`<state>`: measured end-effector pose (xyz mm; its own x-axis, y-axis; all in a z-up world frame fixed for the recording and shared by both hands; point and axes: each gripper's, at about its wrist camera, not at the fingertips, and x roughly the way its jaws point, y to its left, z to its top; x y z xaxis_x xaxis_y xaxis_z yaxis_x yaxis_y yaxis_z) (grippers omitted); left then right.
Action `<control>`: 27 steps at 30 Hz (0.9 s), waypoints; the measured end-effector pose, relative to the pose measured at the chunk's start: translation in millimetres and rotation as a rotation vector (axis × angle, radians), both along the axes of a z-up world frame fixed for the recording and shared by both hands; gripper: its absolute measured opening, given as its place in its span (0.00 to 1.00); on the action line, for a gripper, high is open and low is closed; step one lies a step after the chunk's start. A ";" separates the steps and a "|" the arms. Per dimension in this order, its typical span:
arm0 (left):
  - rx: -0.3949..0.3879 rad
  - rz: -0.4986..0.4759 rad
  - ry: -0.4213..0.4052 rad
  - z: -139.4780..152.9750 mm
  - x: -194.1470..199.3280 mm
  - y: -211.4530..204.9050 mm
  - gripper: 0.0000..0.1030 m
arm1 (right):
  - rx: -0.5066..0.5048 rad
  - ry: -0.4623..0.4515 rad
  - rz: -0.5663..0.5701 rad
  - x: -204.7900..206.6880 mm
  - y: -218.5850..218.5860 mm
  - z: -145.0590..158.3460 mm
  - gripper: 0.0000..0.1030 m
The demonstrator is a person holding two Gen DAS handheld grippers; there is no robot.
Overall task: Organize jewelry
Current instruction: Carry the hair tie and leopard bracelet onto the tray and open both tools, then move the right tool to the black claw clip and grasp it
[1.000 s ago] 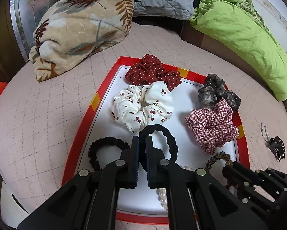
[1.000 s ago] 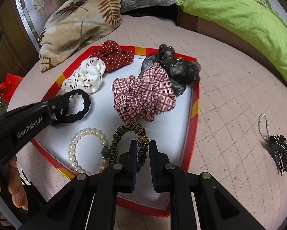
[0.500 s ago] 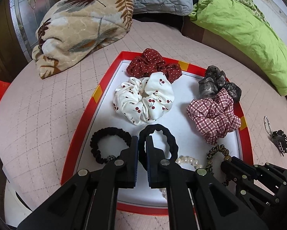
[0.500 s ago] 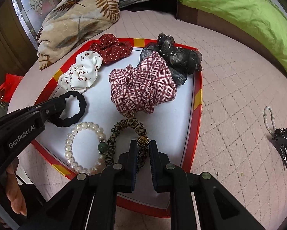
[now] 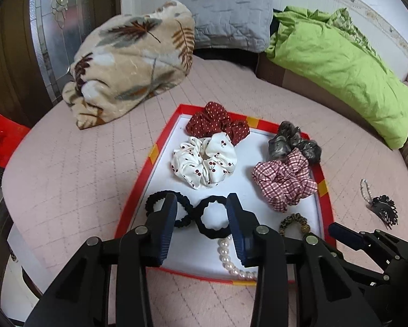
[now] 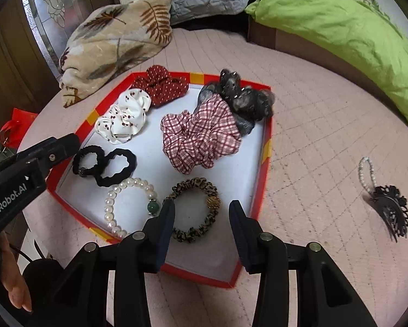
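Both of our claws have just been opening and hold nothing. Our left gripper (image 5: 201, 212) hangs with parted jaws over two black hair ties (image 5: 193, 215) that lie touching on the tray floor. Our right gripper (image 6: 201, 218) stands spread above the leopard hair tie (image 6: 194, 208), pads clear of it. We see the red-rimmed tray (image 6: 266, 147) also holding a pearl bracelet (image 6: 127, 204) and cherry-print (image 6: 122, 120), red dotted (image 6: 163, 84), plaid (image 6: 201, 136) and grey (image 6: 242, 98) scrunchies. A black hair claw (image 6: 389, 212) lies outside on the pink cover.
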<state>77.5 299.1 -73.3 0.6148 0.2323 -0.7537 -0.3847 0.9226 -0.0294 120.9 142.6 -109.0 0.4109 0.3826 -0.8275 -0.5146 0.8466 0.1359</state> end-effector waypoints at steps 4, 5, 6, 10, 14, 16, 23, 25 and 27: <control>0.037 0.001 -0.027 15.8 -11.6 -12.8 0.39 | 0.016 -0.015 -0.018 -5.3 -20.9 9.6 0.50; 0.048 -0.003 -0.035 19.7 -13.8 -17.8 0.41 | 0.013 -0.024 -0.027 -6.3 -28.4 12.3 0.50; 0.059 -0.008 -0.042 23.5 -16.3 -23.4 0.43 | 0.006 -0.037 -0.039 -7.4 -36.9 14.9 0.50; 0.083 -0.052 -0.062 34.7 -21.4 -50.8 0.50 | -0.040 -0.088 -0.090 -8.2 -69.5 23.6 0.52; 0.076 -0.105 -0.060 37.6 -20.3 -83.1 0.51 | -0.115 -0.140 -0.170 -7.2 -111.3 30.6 0.53; 0.075 -0.133 -0.050 35.6 -18.5 -101.5 0.51 | -0.137 -0.164 -0.194 -7.2 -127.5 33.9 0.54; 0.190 -0.205 0.006 24.2 -15.8 -160.7 0.51 | -0.258 -0.270 -0.306 -12.8 -186.7 41.2 0.54; 0.225 -0.224 0.017 23.2 -13.2 -173.0 0.51 | -0.267 -0.270 -0.318 -13.2 -198.9 41.6 0.54; 0.222 -0.238 0.018 24.2 -12.3 -181.4 0.51 | -0.248 -0.251 -0.327 -13.7 -211.7 40.1 0.54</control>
<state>65.2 117.8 -49.1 0.6582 0.2433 -0.7124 -0.1560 0.9699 0.1871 107.2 -69.1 -68.9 0.6759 0.0032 -0.7370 -0.2066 0.9607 -0.1853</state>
